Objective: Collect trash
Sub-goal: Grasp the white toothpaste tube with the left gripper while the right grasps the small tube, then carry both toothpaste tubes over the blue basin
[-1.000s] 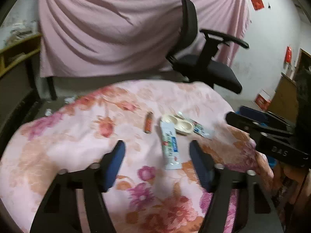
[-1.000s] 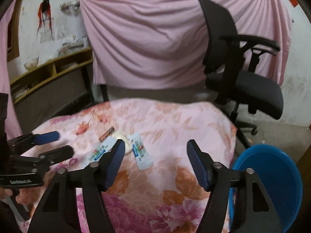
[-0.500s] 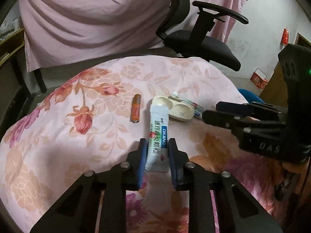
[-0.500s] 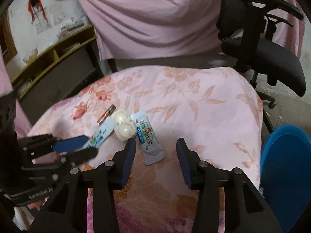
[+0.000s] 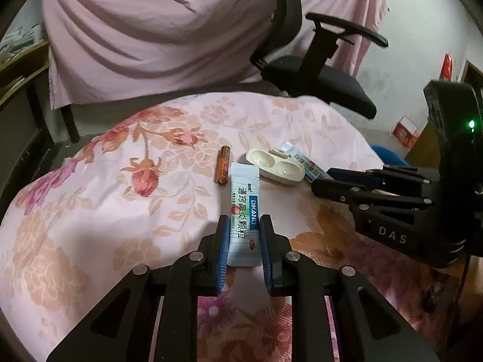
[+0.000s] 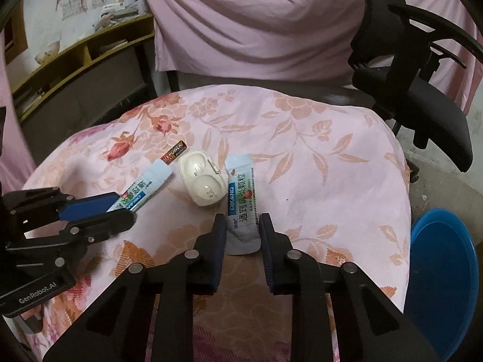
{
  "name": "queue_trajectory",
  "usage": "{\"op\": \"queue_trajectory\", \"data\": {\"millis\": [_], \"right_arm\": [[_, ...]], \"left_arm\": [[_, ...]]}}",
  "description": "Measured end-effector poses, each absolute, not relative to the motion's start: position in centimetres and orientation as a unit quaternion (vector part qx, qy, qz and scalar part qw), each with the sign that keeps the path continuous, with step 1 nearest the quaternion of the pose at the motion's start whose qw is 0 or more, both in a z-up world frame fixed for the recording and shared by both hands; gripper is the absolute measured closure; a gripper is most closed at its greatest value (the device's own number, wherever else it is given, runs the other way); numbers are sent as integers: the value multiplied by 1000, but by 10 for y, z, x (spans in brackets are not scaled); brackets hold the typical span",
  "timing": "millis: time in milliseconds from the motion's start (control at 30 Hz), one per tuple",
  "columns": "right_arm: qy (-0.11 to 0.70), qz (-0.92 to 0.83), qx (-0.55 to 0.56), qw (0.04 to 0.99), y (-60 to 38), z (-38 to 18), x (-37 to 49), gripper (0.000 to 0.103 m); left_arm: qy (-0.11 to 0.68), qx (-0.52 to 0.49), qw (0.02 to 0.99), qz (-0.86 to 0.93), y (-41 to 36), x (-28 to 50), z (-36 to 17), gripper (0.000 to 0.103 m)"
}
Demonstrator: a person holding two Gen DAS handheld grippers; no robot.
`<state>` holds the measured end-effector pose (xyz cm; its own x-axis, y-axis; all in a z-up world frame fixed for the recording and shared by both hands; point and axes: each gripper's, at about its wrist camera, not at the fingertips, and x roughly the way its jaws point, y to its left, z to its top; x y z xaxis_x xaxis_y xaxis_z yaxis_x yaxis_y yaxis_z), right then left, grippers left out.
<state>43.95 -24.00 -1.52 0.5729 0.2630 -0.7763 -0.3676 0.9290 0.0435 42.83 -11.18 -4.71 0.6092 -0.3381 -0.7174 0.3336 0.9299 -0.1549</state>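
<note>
Two sachets, one [image 5: 244, 224] between left jaws, other [image 6: 242, 211] between right

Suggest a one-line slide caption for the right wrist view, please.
Right gripper closing on a sachet beside a white case on the floral cloth.

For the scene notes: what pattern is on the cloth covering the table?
The cloth is pale pink with orange and red rose-and-leaf print; the right wrist view shows it best.
</note>
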Motion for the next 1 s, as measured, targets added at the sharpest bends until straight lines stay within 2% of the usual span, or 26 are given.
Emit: {"op": "queue_trajectory", "data": {"millis": [200, 600, 1000], "right_arm": [[375, 174, -55, 909, -245, 0, 422, 83], [161, 157, -11, 974, -293, 53, 357, 83], [54, 73, 36, 995, -361, 78, 312, 83]], "left_arm": [[356, -19, 917, -180, -105, 408, -28, 87], [222, -18, 955, -194, -147, 372, 34, 87], [138, 9, 958, -251, -215, 346, 77, 87]]}}
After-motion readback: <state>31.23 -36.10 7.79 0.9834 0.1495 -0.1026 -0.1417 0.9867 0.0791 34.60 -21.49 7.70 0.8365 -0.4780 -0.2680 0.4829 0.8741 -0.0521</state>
